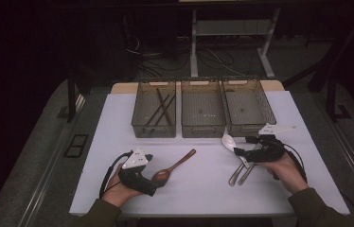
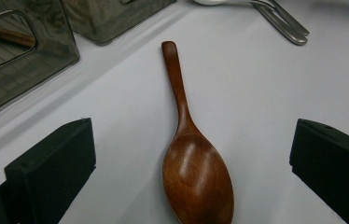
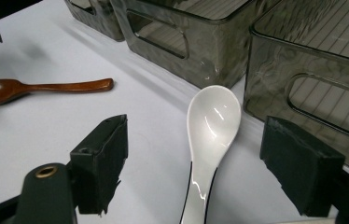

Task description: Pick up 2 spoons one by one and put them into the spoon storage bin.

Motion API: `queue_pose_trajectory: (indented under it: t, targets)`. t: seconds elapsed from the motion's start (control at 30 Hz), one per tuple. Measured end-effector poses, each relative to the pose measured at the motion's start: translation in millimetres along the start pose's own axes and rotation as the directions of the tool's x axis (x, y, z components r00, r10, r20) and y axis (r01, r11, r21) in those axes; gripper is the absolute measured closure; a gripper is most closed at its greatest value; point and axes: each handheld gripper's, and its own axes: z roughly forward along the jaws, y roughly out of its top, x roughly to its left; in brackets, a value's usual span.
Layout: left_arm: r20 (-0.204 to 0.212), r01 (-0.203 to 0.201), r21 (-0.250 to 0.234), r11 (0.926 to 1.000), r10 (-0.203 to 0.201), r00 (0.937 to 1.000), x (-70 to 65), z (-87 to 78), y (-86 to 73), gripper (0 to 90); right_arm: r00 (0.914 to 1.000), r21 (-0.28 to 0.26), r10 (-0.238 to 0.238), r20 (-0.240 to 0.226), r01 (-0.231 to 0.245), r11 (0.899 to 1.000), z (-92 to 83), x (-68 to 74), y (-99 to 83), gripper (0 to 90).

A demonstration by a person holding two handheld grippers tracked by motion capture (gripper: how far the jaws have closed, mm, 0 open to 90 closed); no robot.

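**Two spoons, two open hand-held grippers**

The left hand-held gripper (image 1: 152,176) rests low on the table (image 1: 118,123), near its front edge, with its jaws spread wide. Between them lies the wooden spoon (image 2: 193,154), bowl toward the gripper and handle pointing away toward the bins; the pads stand clear of it on both sides and nothing is gripped.

The right hand-held gripper (image 1: 239,152) sits at the right of the table, just in front of the right bin (image 1: 250,106). Its jaws are also apart, and the white spoon (image 3: 210,135) lies between them untouched, bowl up and pointing toward the bins, close to the gap between the middle bin (image 1: 202,109) and the right one. Its handle runs back under the gripper. Metal cutlery (image 1: 241,172) lies just beside it on the table, partly under the hand.

The left bin (image 1: 154,109) holds brown sticks (image 1: 162,109). All three bins stand side by side along the far edge.
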Motion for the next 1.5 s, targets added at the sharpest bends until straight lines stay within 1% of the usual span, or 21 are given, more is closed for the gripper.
queue_pose_trajectory:
  t: [0.07,0.13,0.27,0.3,0.33,0.4,0.5,0.63,0.83,1.13,1.23,1.33,1.5]
  targets:
    - [0.000,0.000,0.000,1.0000,0.000,1.0000,0.0,0.1,0.2,0.0,1.0000,0.008,0.007,0.006,-0.007,1.000,2.8,-2.0,0.9,25.0]
    - [0.001,-0.001,0.001,1.0000,0.001,1.0000,0.0,0.4,0.1,0.0,0.9997,0.015,0.022,0.004,-0.022,1.000,6.1,-4.5,1.2,29.9]
    - [0.004,-0.001,0.000,1.0000,0.001,1.0000,0.0,1.3,0.4,0.0,0.9980,0.040,0.037,0.052,-0.039,0.998,14.5,-8.4,2.8,36.6]
    - [0.004,0.000,0.000,1.0000,0.000,1.0000,-0.2,1.5,0.5,0.0,0.9979,0.044,0.035,0.055,-0.037,0.998,16.8,-8.9,3.2,40.8]
    - [0.005,-0.001,0.000,1.0000,0.001,1.0000,-0.2,1.6,0.5,0.0,0.9983,0.051,0.028,0.051,-0.031,0.998,19.4,-9.7,3.7,42.9]
    - [0.005,-0.001,0.000,1.0000,0.001,1.0000,-0.2,1.7,0.7,0.0,0.9977,0.065,0.037,0.056,-0.041,0.997,24.8,-11.2,5.8,43.8]
    - [0.005,-0.001,0.000,1.0000,0.001,1.0000,0.0,1.6,0.4,0.0,0.9968,0.068,0.050,0.062,-0.054,0.996,32.0,-13.1,9.6,45.6]
    - [0.005,-0.004,0.003,1.0000,0.004,1.0000,0.6,0.8,0.0,0.0,0.9962,0.077,0.055,0.067,-0.060,0.995,40.1,-13.9,12.1,46.8]
    - [0.003,-0.006,0.005,1.0000,0.006,1.0000,0.7,0.6,0.0,0.0,0.9963,0.117,0.047,0.072,-0.055,0.992,47.4,-12.7,10.3,48.4]
    - [0.003,-0.007,0.005,1.0000,0.007,1.0000,0.6,0.6,0.1,0.0,0.9955,0.139,0.048,0.082,-0.059,0.988,50.9,-12.4,8.2,52.2]
    - [0.003,-0.009,0.006,0.9999,0.009,1.0000,0.8,0.4,0.2,0.0,0.9956,0.149,0.035,0.087,-0.048,0.988,52.4,-11.3,7.7,53.3]
    - [0.003,-0.010,0.006,0.9999,0.010,0.9999,0.9,0.4,0.2,0.0,0.9963,0.162,0.014,0.085,-0.028,0.986,54.1,-10.1,7.2,56.3]
    - [0.003,-0.011,0.008,0.9999,0.011,0.9999,1.1,0.4,0.1,0.0,0.9961,0.171,-0.013,0.087,-0.002,0.985,54.8,-5.7,7.6,63.6]
